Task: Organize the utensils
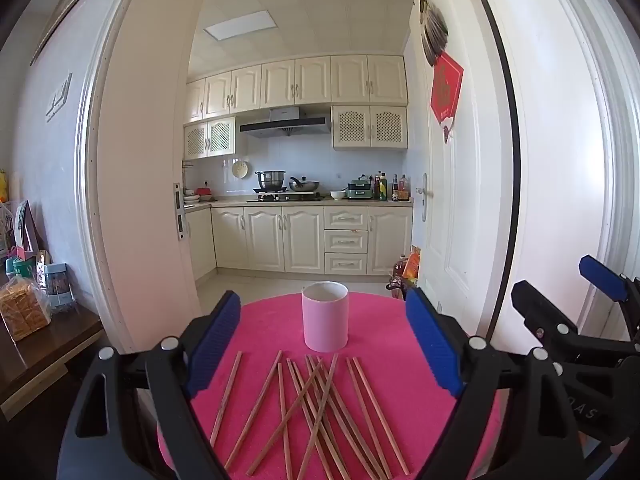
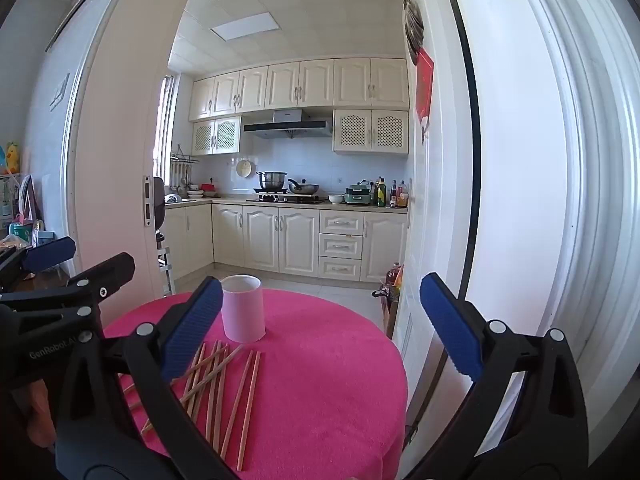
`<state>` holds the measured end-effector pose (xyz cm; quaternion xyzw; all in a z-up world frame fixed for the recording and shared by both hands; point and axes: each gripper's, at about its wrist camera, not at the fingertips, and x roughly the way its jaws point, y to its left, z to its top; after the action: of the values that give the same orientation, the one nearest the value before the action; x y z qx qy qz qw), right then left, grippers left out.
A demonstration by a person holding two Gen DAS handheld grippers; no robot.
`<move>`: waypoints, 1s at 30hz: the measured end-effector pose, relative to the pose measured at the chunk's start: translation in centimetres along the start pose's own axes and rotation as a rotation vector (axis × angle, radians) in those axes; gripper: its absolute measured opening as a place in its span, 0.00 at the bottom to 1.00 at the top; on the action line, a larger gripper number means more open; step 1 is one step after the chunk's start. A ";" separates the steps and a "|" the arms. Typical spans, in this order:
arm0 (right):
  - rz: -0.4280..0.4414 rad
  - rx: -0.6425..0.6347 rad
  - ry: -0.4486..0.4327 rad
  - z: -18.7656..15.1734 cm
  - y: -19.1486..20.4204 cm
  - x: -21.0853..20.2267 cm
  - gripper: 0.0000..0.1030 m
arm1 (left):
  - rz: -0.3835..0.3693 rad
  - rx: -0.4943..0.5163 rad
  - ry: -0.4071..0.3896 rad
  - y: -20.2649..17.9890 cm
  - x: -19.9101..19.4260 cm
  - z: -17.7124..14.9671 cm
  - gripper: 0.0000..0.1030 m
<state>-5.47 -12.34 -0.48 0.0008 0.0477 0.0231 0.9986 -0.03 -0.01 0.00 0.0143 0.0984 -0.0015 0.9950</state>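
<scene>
Beyond an open white door (image 1: 452, 200), cream kitchen cabinets (image 1: 296, 82) lined the tiled wall beneath a lit ceiling panel (image 1: 240, 26).

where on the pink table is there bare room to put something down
Free: the stretch of pink table right of the chopsticks and pink cup, out to the table's edge. Crowded: in front of the cup, where the chopsticks lie scattered and crossed.

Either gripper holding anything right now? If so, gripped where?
Nothing held. Left gripper and right gripper are both open and empty; the thin brown wooden chopsticks lie loose on the pink tablecloth.
</scene>
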 end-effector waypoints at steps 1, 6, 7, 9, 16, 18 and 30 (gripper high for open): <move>0.000 0.000 0.001 0.0 0.0 0.0 0.94 | 0.000 -0.003 0.007 0.0 0.1 0.0 0.81; -0.001 0.000 -0.001 0.0 0.0 0.0 0.94 | -0.003 -0.004 0.006 0.1 0.0 0.1 0.81; -0.001 0.000 -0.003 0.0 0.0 -0.1 0.94 | -0.003 -0.004 0.005 0.1 0.0 0.1 0.81; 0.001 0.001 -0.005 0.1 0.0 -0.1 0.94 | -0.003 -0.004 0.002 0.1 0.0 0.1 0.81; 0.002 0.004 -0.002 -0.2 -0.3 0.0 0.94 | -0.003 -0.003 0.005 -0.2 0.1 -0.1 0.81; 0.001 0.003 -0.003 -0.3 -0.2 0.0 0.94 | -0.002 -0.002 0.005 -0.2 0.1 -0.1 0.81; -0.002 0.015 0.003 0.0 -0.3 -0.1 0.94 | -0.001 0.001 -0.004 0.0 -0.4 0.1 0.81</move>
<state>-5.53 -12.69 -0.48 0.0084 0.0494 0.0216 0.9985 -0.38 -0.03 0.18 0.0147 0.0962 -0.0022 0.9953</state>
